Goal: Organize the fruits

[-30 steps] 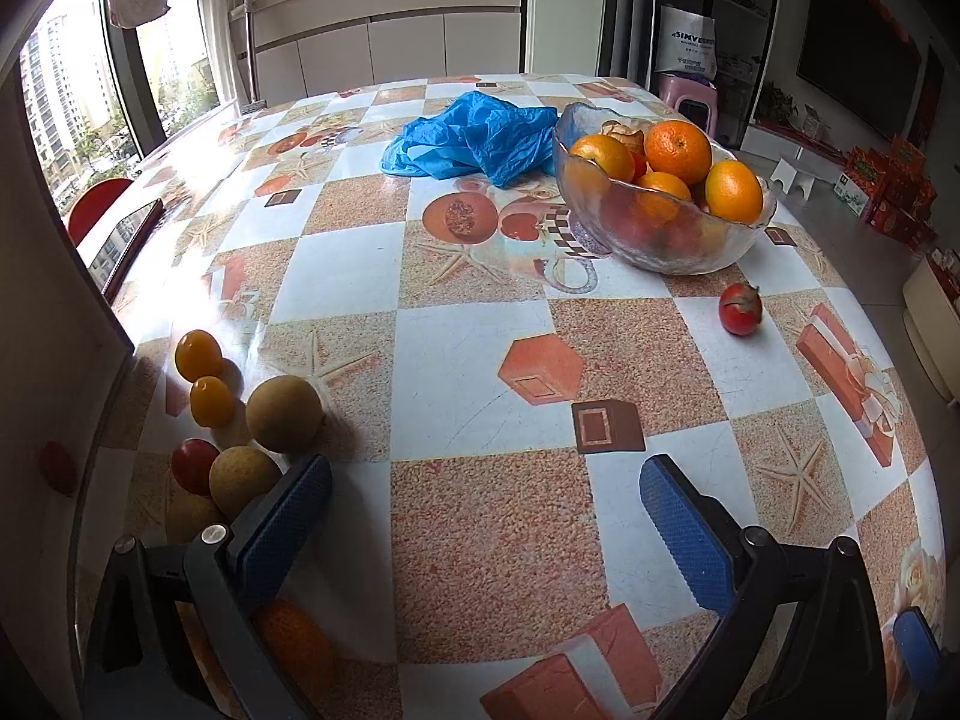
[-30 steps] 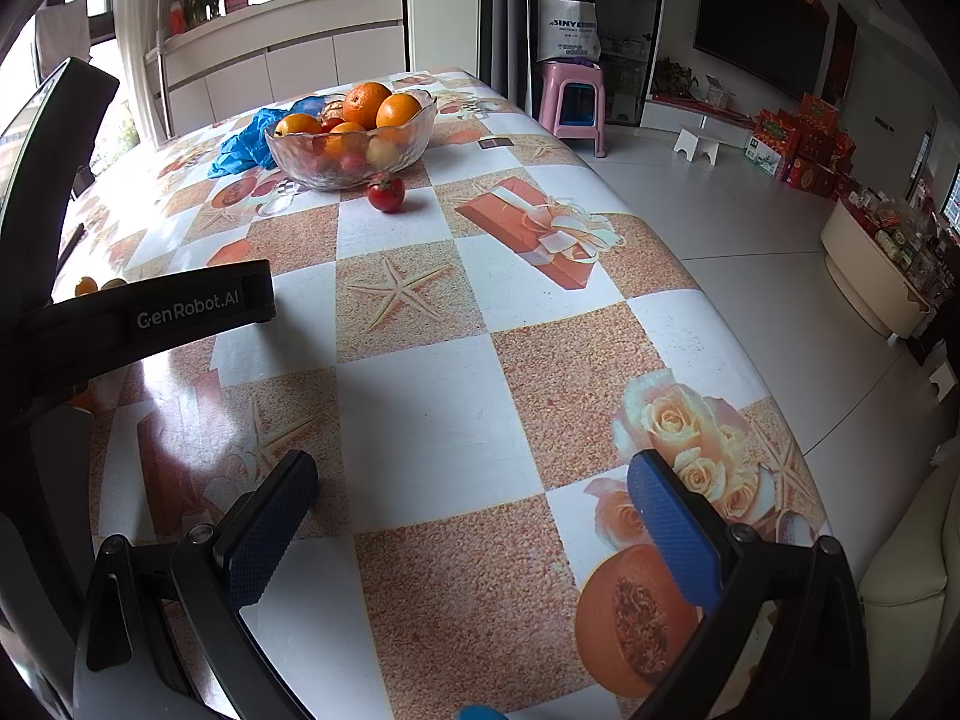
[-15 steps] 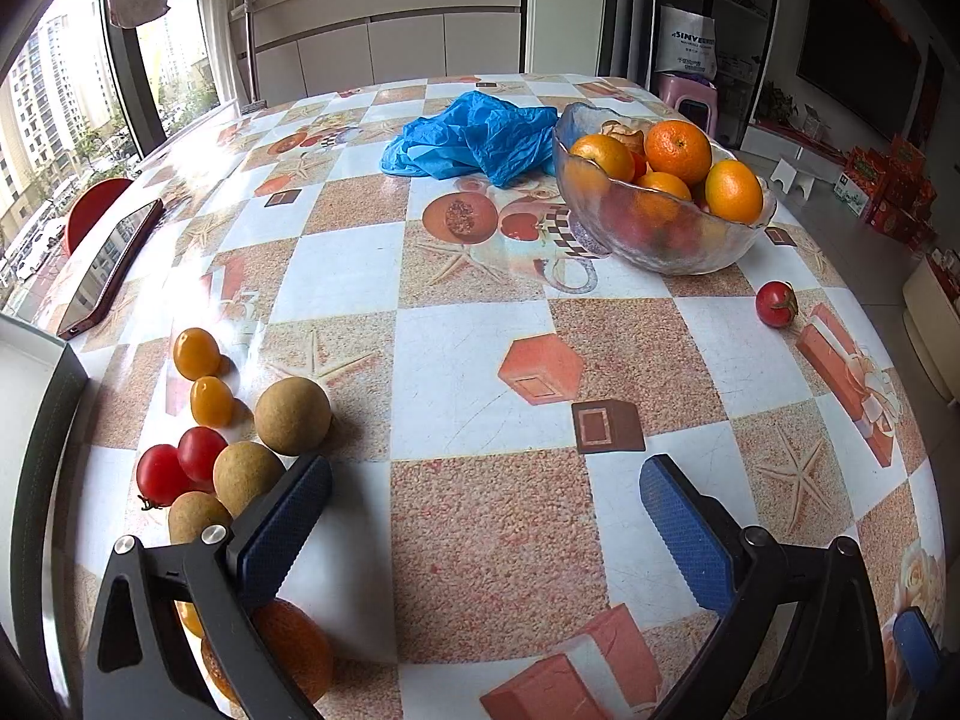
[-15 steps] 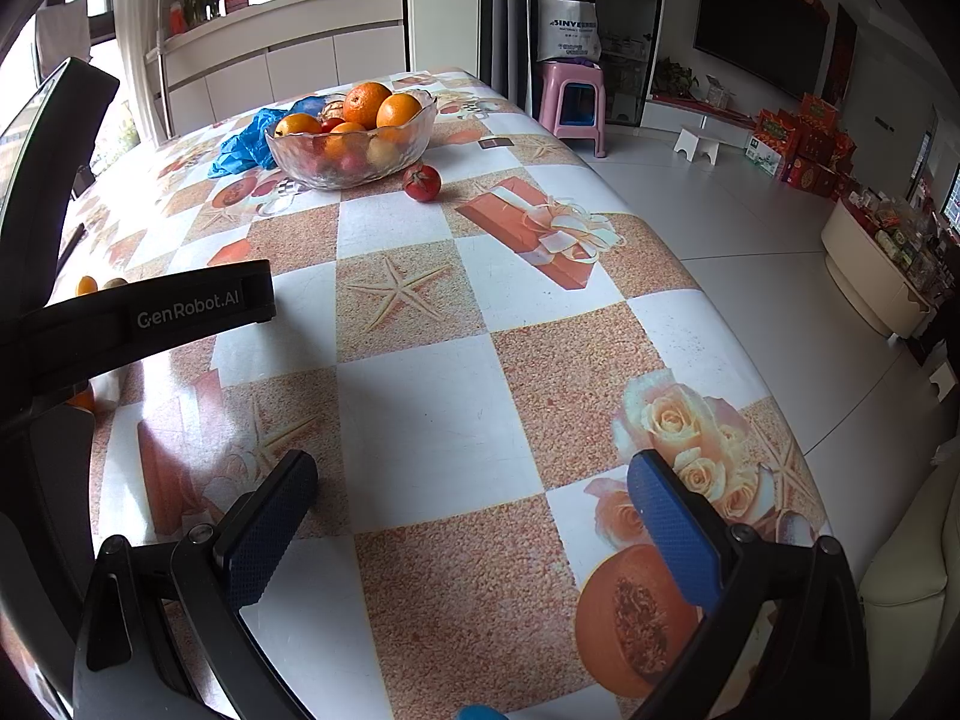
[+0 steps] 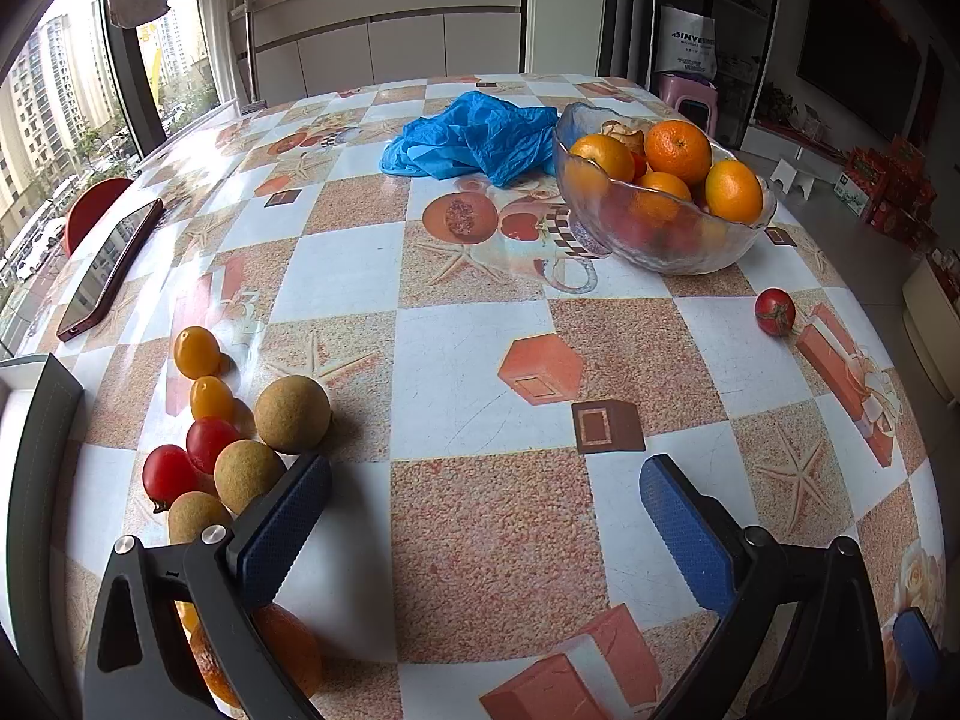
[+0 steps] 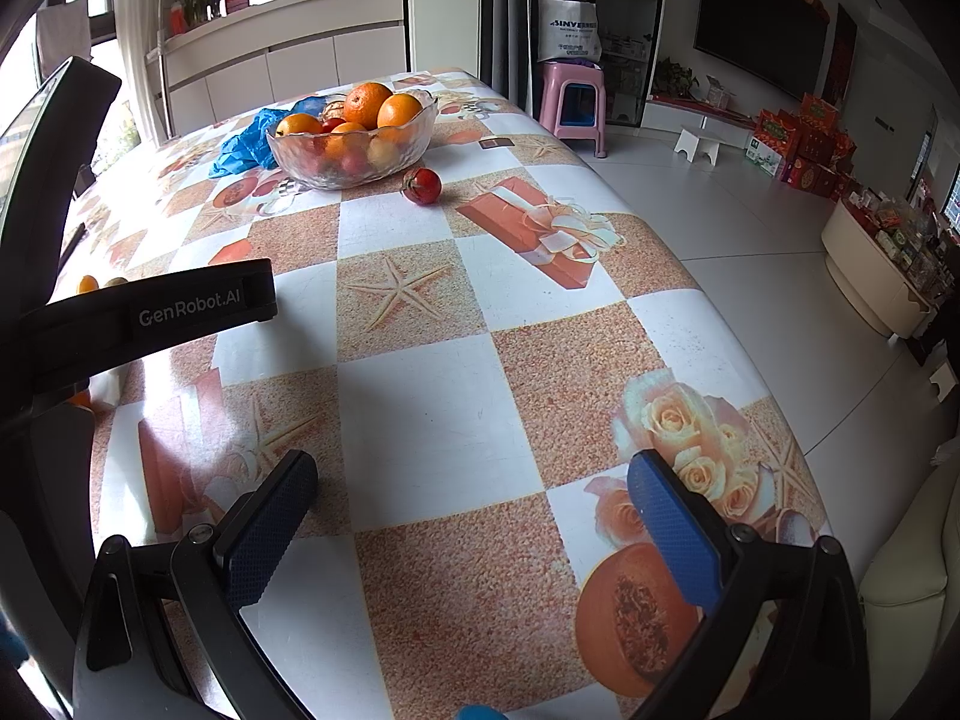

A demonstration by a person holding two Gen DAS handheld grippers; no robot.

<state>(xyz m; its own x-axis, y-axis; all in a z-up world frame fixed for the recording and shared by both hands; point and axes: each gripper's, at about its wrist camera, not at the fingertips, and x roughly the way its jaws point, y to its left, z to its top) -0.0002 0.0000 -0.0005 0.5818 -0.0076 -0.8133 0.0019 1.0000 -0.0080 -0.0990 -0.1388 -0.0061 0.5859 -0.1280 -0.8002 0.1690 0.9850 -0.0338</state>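
Observation:
A glass bowl (image 5: 606, 240) holding oranges (image 5: 678, 150) stands at the far right of the table; it also shows far back as the bowl (image 6: 300, 162). One red tomato (image 5: 774, 312) lies loose to its right, seen again as the tomato (image 6: 422, 185). Near the left edge sit yellow tomatoes (image 5: 197, 351), red tomatoes (image 5: 169, 474) and brown round fruits (image 5: 292, 414). An orange (image 5: 276, 654) is partly hidden under my left finger. My left gripper (image 5: 480, 480) is open over bare tablecloth, just right of that cluster. My right gripper (image 6: 471, 480) is open and holds nothing.
A crumpled blue plastic bag (image 5: 474, 141) lies behind the bowl. A phone (image 5: 111, 267) rests by the table's left edge. A grey-edged object (image 5: 36, 420) fills the left border. The left gripper's body (image 6: 150, 312) crosses the right wrist view. A pink stool (image 6: 570, 102) stands beyond the table.
The loose red tomato rolled a little to the right, then stopped. The pale object covering the left edge drew back, uncovering the phone and red tomatoes. Both grippers stayed open.

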